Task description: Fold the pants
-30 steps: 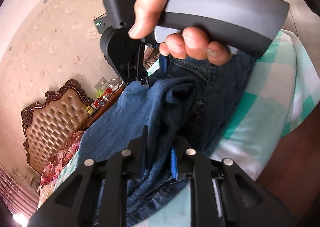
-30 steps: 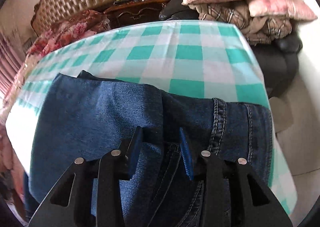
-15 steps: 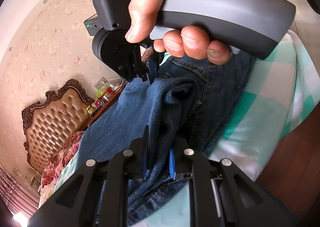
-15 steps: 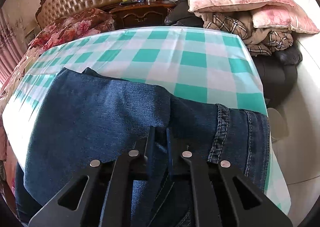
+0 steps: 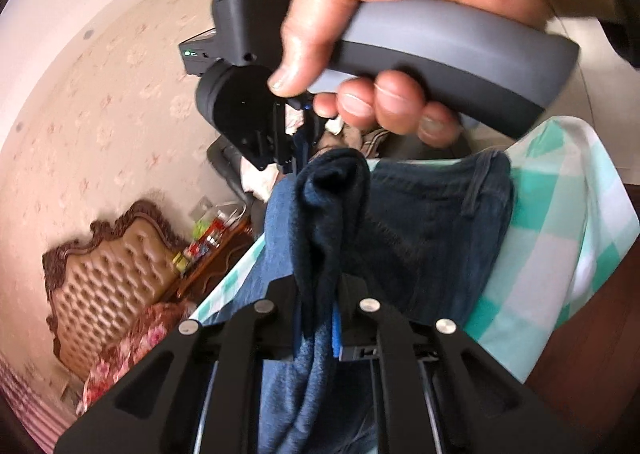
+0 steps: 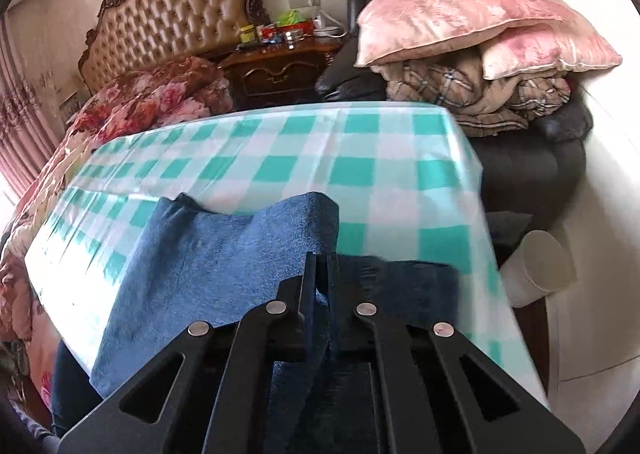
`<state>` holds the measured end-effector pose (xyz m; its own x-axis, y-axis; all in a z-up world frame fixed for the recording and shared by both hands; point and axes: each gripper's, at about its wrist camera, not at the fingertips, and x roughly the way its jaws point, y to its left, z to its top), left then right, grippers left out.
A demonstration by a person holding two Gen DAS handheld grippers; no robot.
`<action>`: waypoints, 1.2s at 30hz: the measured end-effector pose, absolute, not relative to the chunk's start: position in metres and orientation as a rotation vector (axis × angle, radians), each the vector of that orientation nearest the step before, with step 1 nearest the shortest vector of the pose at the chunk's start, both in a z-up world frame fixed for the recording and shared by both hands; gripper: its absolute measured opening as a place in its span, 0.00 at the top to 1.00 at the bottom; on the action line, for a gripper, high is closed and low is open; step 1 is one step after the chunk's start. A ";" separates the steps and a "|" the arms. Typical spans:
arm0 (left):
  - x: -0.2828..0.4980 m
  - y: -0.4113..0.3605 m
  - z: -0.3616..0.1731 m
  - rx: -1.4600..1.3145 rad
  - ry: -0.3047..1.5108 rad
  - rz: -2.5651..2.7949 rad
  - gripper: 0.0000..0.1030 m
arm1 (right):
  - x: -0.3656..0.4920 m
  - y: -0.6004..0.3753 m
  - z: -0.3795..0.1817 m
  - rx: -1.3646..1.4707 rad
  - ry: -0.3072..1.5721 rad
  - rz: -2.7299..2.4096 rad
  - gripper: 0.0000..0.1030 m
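Lifted since before: denim pants [image 6: 224, 254] fold | both grippers pinching | checked tablecloth [image 6: 360, 142]

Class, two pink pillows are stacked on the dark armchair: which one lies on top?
The larger pink pillow lies on top; the smaller pillow peeks out beneath its right end, resting on the plaid blanket.

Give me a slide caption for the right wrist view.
Right hand-held gripper pinches a lifted fold of blue jeans over the green checked tablecloth.
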<state>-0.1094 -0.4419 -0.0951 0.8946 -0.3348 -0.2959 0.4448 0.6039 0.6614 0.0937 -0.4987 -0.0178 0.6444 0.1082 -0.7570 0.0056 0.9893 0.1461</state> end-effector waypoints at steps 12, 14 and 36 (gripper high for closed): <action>-0.099 -0.466 -0.107 0.846 0.171 -0.474 0.91 | 0.091 -0.550 -0.044 0.254 0.967 0.070 0.90; -0.096 -0.460 -0.101 0.826 0.176 -0.474 0.91 | 0.097 -0.556 -0.051 0.381 1.017 0.147 0.81; -0.114 -0.478 -0.078 0.877 0.000 -0.435 0.91 | 0.139 -0.539 0.003 0.338 0.955 0.254 0.85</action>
